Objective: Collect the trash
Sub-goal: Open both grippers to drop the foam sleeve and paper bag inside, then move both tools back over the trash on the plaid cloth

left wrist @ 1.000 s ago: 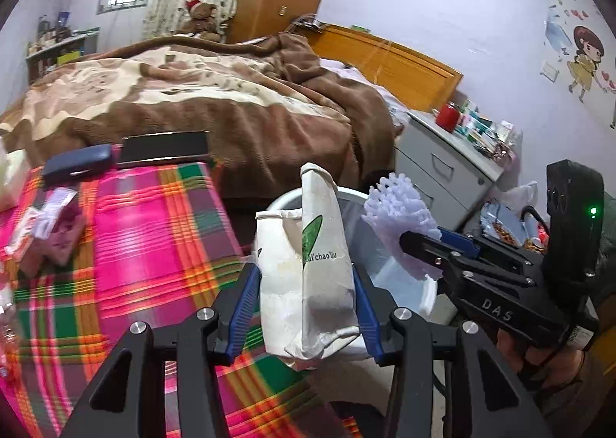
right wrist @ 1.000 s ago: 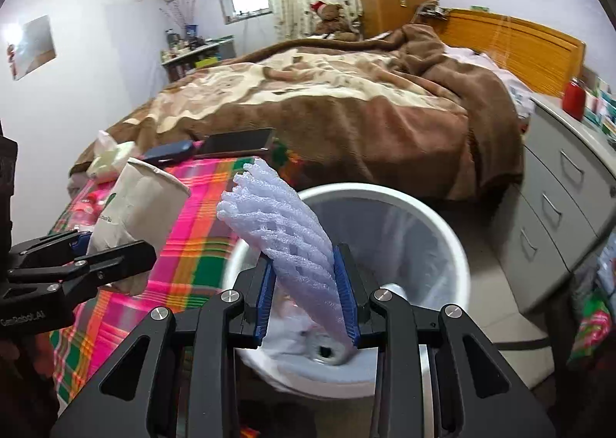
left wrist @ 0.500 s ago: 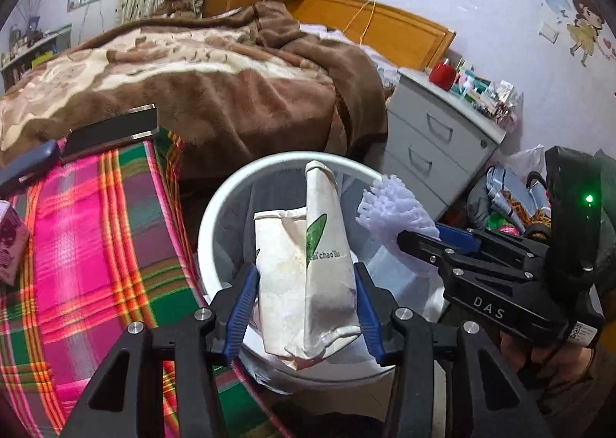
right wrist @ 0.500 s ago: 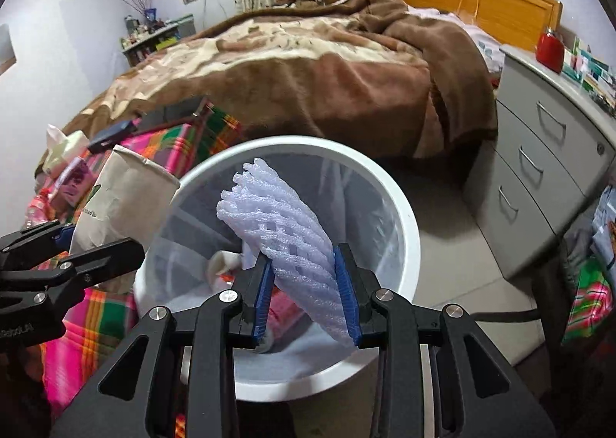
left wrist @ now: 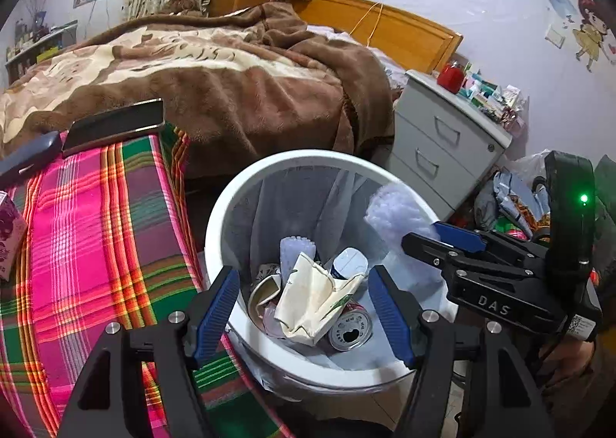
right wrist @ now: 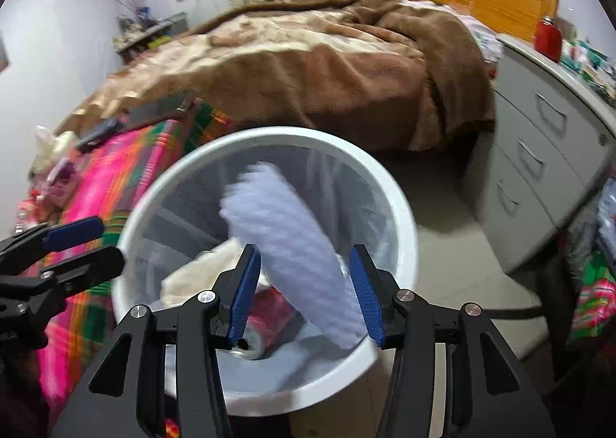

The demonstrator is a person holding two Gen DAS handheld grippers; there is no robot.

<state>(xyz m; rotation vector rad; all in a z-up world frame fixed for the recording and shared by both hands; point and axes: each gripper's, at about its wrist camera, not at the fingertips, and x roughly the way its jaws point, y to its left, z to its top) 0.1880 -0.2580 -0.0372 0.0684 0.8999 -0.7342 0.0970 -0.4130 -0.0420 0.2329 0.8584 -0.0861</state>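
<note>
- white round trash bin (left wrist: 215, 230) with clear liner, upright beside the plaid-covered surface, part full
- crumpled cream paper bag (left wrist: 312, 299) with green print, lying inside the bin on top of a can (left wrist: 348, 330) and other scraps
- white foam fruit net (right wrist: 292, 249), tilted above the bin's opening, motion-blurred

Glossy white plastic bin (left wrist: 215, 230); crumpled paper bag (left wrist: 312, 299); plush blanket (left wrist: 238, 91).
</note>
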